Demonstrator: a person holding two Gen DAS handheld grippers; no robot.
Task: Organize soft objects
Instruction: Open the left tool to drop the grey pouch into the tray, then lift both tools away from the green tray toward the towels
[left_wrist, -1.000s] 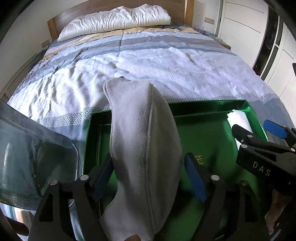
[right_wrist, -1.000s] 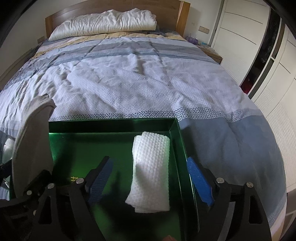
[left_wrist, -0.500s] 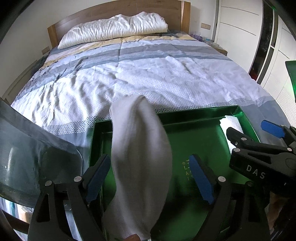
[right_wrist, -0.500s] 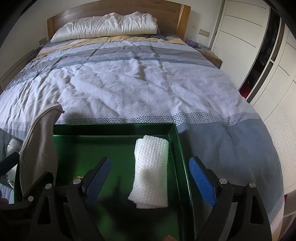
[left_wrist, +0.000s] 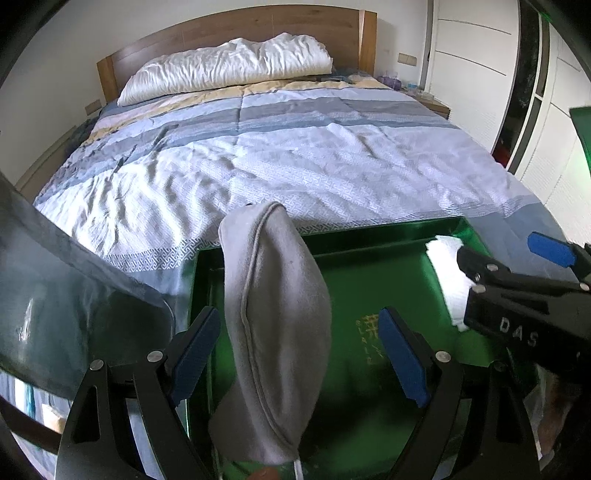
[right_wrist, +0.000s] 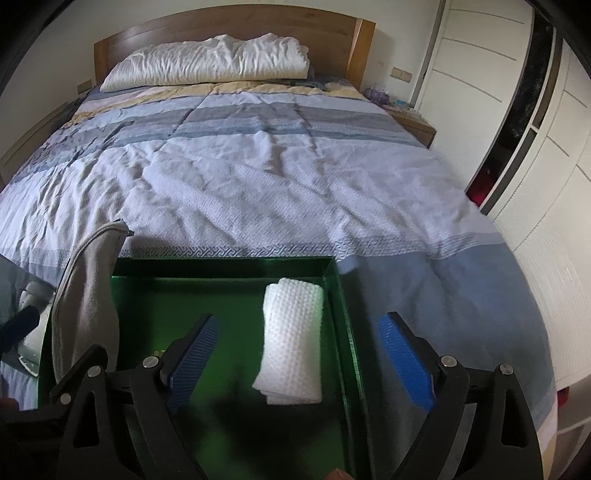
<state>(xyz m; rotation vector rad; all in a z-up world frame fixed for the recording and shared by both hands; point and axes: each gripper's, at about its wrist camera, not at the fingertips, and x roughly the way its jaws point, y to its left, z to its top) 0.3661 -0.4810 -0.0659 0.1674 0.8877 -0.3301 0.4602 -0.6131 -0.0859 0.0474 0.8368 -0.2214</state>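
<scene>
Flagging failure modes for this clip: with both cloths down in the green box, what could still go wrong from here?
1. The grey cloth arches over the green box's far rim instead of lying flat, so it may slump outside.
2. It sits between the open left gripper's pads, which have just been opening; pulling back could snag it.
3. The folded white cloth lies tight against the right wall, where the open right gripper might nudge it.

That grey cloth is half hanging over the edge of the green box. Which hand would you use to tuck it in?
Probably the left. The grey cloth stands between the open left tongs, draped over the green box wall. The right tongs hang open over the folded white towel at the box's other side.
</scene>
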